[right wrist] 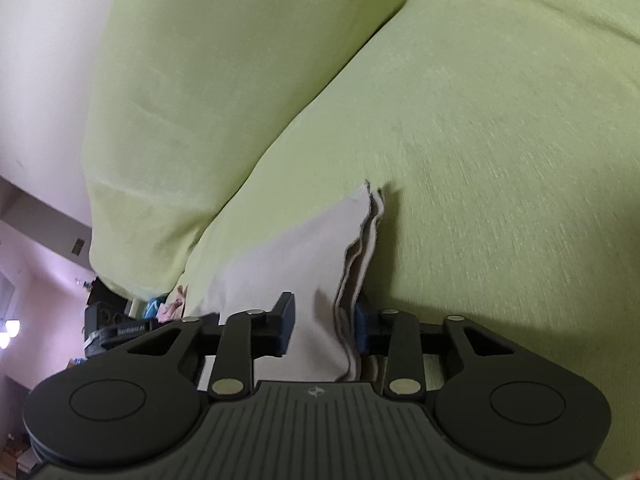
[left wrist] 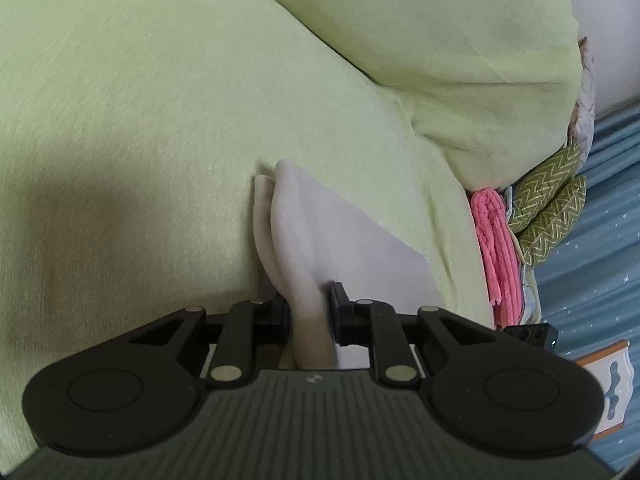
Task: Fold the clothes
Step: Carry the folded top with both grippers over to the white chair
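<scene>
**Both claws pinching the pale cloth on green cushions**

Clearly, the left gripper [left wrist: 309, 312] is clamped on a folded edge of the white cloth [left wrist: 304, 224]; the right gripper [right wrist: 325, 326] pinches its layered edge [right wrist: 360, 248]. Broad bare green cushion [left wrist: 140, 120] lies around. A pink towel [left wrist: 496, 248] is wedged beside the cushion's edge, blue curtain [left wrist: 592, 240] beyond.

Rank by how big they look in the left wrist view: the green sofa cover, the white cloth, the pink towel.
1. green sofa cover
2. white cloth, though it sits nearest the camera
3. pink towel
</scene>
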The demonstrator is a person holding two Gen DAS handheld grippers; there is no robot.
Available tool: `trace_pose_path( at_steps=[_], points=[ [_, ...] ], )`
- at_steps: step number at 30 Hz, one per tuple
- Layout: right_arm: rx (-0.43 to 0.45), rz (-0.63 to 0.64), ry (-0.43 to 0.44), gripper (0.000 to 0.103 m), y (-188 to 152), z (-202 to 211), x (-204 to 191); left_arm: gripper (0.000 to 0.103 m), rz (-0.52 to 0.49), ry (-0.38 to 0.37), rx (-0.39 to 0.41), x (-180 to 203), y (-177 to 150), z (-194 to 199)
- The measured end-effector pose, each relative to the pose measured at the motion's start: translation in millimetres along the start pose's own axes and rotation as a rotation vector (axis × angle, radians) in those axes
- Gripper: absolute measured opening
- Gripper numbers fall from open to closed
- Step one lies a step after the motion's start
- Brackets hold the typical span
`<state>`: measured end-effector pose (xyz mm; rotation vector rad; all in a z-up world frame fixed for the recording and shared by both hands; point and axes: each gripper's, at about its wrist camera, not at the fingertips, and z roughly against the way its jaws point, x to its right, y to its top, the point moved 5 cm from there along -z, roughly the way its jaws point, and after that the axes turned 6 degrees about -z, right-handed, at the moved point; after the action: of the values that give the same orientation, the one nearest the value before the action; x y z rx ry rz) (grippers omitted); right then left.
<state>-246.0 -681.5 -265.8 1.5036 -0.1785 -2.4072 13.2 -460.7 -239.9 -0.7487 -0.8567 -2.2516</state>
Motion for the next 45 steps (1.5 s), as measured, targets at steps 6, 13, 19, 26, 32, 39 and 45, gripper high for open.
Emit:
trace_pose_path(
  at_steps=[6, 13, 19, 26, 32, 39, 45],
  points=[
    [0.065, 0.037, -0.05, 0.006, -7.4, 13.4, -12.0, 0.007, -0.068, 0.051, 0.043, 21.1, 2.9, 0.8],
    [0.303, 0.058, -0.073, 0.006, -34.2, 111.7, -28.9, 0.007, -0.287, 0.025, 0.048, 117.4, -14.3, -13.7],
    [0.55, -0.016, -0.161, 0.006, -107.5, 267.4, -11.4, 0.007, -0.487, -0.144, -0.089, 245.4, -71.2, -65.3],
    [0.879, -0.159, -0.402, 0.006, -219.5, 492.0, 15.8, 0.007, -0.678, -0.43, -0.34, 430.8, -186.3, -171.3],
    [1.108, -0.271, -0.595, 0.007, -281.9, 639.0, 52.6, 0.007, -0.791, -0.6, -0.508, 560.0, -286.2, -260.9],
    [1.226, -0.413, -0.672, 0.007, -319.3, 712.8, 106.5, 0.007, -0.916, -0.648, -0.585, 622.0, -355.4, -314.9],
    [1.236, -0.479, -0.66, 0.007, -330.8, 708.2, 135.4, 0.007, -0.941, -0.639, -0.626, 622.2, -373.4, -337.5]
  ],
)
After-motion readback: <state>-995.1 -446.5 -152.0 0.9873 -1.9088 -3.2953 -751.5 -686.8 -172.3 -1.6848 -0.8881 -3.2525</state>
